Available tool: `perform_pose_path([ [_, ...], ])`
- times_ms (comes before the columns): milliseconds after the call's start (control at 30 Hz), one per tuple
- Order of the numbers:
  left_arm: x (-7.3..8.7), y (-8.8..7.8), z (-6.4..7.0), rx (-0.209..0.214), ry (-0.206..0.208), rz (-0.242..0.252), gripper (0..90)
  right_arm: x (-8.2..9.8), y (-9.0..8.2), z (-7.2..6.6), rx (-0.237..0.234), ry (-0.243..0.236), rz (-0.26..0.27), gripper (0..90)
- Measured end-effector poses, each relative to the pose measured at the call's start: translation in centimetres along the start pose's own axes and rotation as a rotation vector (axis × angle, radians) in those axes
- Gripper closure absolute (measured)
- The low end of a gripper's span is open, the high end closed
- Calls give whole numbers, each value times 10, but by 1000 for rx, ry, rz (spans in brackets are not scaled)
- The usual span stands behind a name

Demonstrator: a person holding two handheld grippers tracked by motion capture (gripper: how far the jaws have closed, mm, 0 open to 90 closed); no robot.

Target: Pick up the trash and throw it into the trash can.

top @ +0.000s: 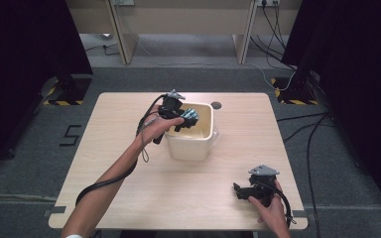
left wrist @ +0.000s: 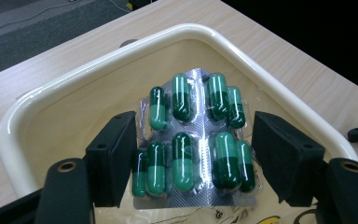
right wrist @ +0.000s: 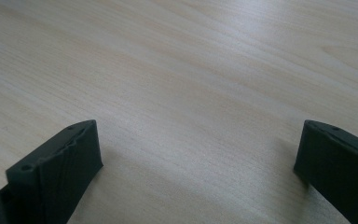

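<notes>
Left gripper view: blister pack (left wrist: 193,140) (green capsules) between fingers (left wrist: 114,158).

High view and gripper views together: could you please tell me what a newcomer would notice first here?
Most striking is the blister pack of green capsules, clamped between the left tongs just above the cream tub at the middle of the wooden table. Next, the right tongs lie near the table's front right edge in the person's hand, jaws wide apart with nothing between them.
</notes>
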State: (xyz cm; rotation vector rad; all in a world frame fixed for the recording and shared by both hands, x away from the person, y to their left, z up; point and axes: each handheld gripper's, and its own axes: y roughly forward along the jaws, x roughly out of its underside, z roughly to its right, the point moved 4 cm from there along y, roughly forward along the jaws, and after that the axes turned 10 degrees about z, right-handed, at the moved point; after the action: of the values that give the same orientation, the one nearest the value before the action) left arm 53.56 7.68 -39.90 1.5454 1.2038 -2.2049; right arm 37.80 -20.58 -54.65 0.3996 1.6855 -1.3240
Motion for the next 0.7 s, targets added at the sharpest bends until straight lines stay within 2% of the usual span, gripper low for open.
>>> perform_pose_path([
  [233, 5, 7, -1, -1, -5, -17, 288, 0, 0, 0, 0, 2, -1, 3],
  [300, 6, 8, -1, 3, -6, -27, 247, 0, 0, 0, 0, 1, 0, 3],
  [700, 4, 8, 3, -3, 3, -2, 213, 0, 0, 0, -1, -1, 0, 3],
])
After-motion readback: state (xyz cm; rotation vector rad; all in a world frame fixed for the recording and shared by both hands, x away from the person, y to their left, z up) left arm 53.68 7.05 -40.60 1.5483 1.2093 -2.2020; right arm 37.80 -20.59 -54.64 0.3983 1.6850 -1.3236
